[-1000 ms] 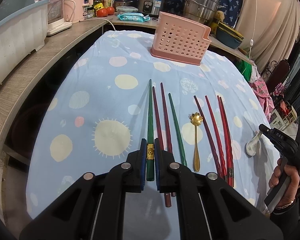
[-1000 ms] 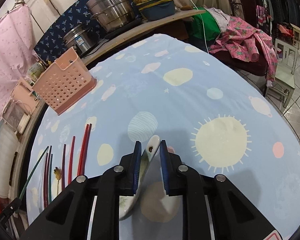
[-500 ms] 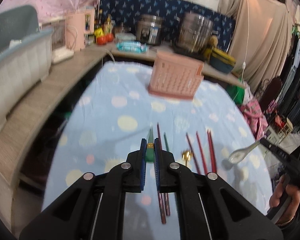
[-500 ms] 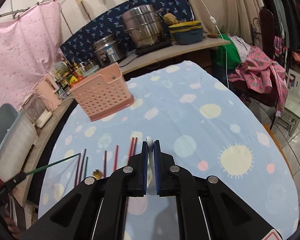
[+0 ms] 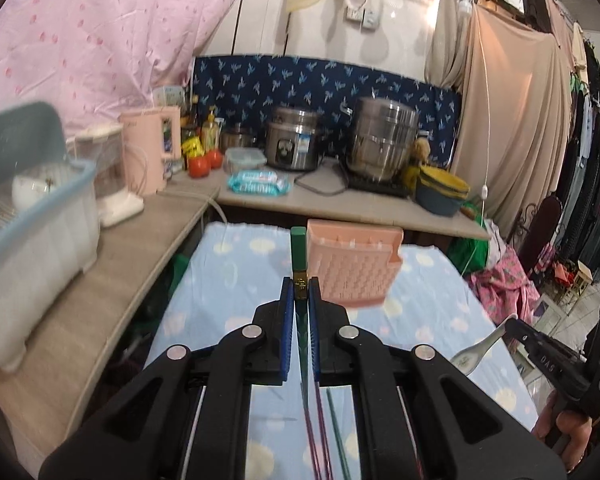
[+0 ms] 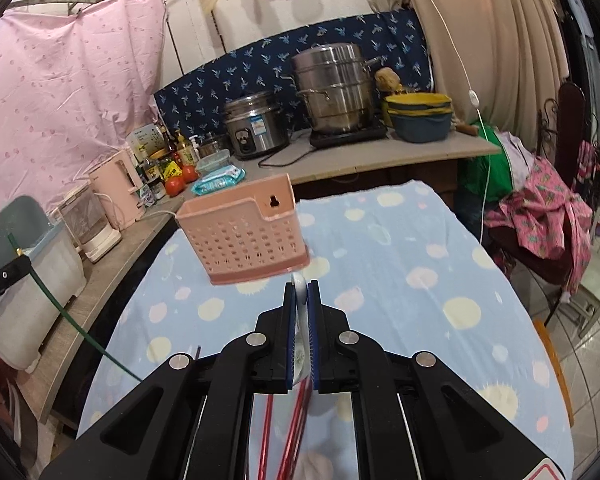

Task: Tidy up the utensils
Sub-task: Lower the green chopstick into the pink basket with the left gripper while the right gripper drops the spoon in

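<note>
Tablecloth (image 6: 400, 240) | left hand-held gripper (image 5: 299, 300) clamps green chopstick (image 5: 299, 248) | right hand-held gripper (image 6: 300, 296) clamps spoon (image 6: 299, 280)

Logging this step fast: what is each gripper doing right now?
Left gripper: shut on the dark green chopstick.
Right gripper: shut on the white ceramic spoon.

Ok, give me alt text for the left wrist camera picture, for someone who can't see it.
The left tongs are shut on a green chopstick, lifted above a blue spotted tablecloth and aimed toward a pink perforated utensil basket. At far right, the right tongs hold a white ceramic spoon.
</note>
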